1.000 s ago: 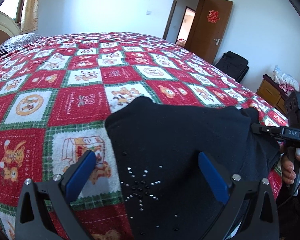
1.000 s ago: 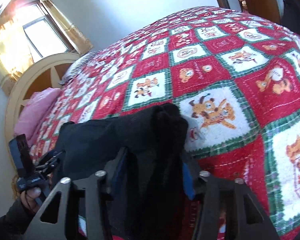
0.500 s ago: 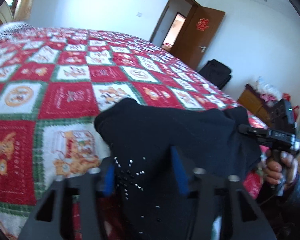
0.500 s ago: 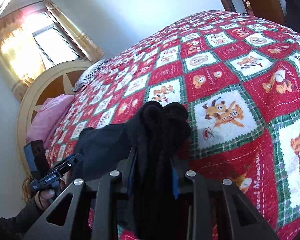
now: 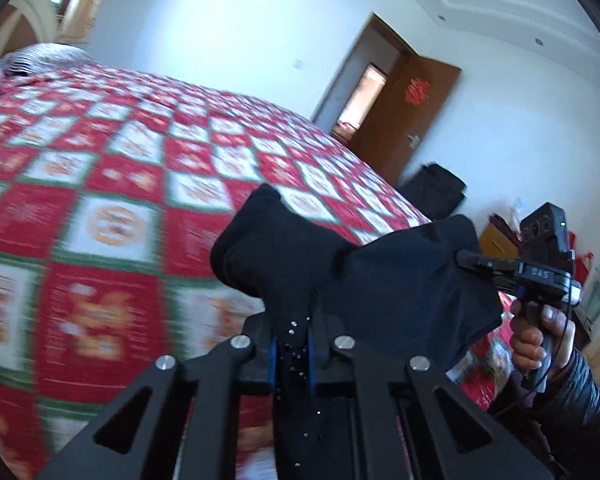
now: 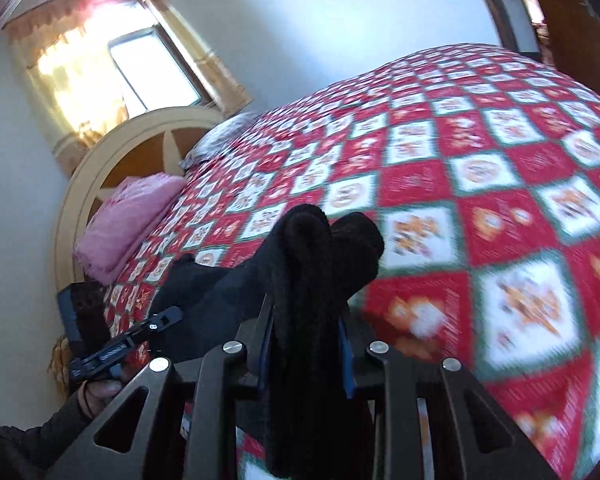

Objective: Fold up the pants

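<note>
1. Well, counting first: one pair of black pants [image 5: 400, 280], two handheld grippers, two pillows at the head of the bed, one doorway.
2. Left gripper [image 5: 292, 354] is clenched on a bunch of the black cloth, its blue pads [image 5: 273, 360] pressed close on either side; small shiny studs dot the fabric right there.
3. Right gripper [image 6: 306, 354] is clamped on a thicker roll of the same pants, which stands up between its blue pads [image 6: 346, 360] and hides the tips.
4. From the left camera, the other gripper shows at the right edge with a hand [image 5: 540, 336] around its handle, its tips buried in the far corner of the cloth.
5. Pants hang stretched between the two grippers, above the near edge of the bed; whether any part touches the quilt I cannot tell.
6. No containers that I can make out, apart from a dark bag [image 5: 436, 190] on the floor by the door; its contents are hidden.
7. Bed carries a red, white and green patchwork quilt [image 6: 480, 184] with cartoon squares, blurred.
8. Pink pillow [image 6: 128, 220] and a striped grey one [image 5: 40, 56] lie by a cream arched headboard [image 6: 112, 160].
9. White walls, a sunlit curtained window [image 6: 152, 68], and an open brown door [image 5: 416, 112] with a red ornament.
</note>
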The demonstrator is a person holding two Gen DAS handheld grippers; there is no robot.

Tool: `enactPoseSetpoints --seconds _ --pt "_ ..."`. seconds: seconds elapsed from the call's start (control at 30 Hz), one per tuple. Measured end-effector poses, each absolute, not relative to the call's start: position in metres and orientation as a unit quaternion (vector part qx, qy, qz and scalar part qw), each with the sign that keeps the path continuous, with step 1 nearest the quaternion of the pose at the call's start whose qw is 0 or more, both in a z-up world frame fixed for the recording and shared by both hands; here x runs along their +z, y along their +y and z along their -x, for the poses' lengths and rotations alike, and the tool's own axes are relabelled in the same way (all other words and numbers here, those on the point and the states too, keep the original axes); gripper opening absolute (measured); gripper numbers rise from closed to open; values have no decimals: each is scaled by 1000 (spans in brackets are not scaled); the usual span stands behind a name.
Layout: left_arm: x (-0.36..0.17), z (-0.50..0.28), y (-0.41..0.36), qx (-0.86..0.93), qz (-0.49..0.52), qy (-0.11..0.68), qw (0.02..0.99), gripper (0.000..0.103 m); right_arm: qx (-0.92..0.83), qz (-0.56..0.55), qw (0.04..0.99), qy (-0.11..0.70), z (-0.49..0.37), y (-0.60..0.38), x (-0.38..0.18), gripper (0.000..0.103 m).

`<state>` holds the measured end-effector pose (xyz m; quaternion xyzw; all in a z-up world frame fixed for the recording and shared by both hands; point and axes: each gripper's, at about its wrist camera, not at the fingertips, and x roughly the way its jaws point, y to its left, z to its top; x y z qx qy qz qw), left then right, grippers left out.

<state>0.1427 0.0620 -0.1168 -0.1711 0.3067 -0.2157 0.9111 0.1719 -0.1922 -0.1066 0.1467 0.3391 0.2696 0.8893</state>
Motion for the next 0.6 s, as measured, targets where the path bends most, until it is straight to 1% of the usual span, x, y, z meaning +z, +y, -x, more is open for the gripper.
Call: enactPoseSetpoints --seconds 0.17,0.3,0.4,0.47,0.5,0.53,0.57,0.6 --pt "-102 -131 131 -143 172 286 932 11 336 -114 868 348 -227 -111 -103 27" --pt "-103 -117 177 -71 156 283 944 11 386 -117 842 360 -262 -41 -117 27" --pt "-119 -113 203 -31 159 301 940 11 401 -120 823 384 -281 6 -139 27" --pt "-141 -116 211 -18 167 331 929 14 395 -127 814 406 -293 21 -157 28" --pt "-148 -116 212 -11 165 336 927 23 390 -140 812 412 -299 20 -164 29" --pt "-155 -117 212 2 160 339 927 39 382 -157 810 417 -304 16 -171 31" --pt "-160 -116 212 22 155 339 928 50 380 -175 803 425 -308 9 -178 38" --pt "-164 -116 213 46 154 335 929 74 375 -185 799 432 -310 3 -183 45"
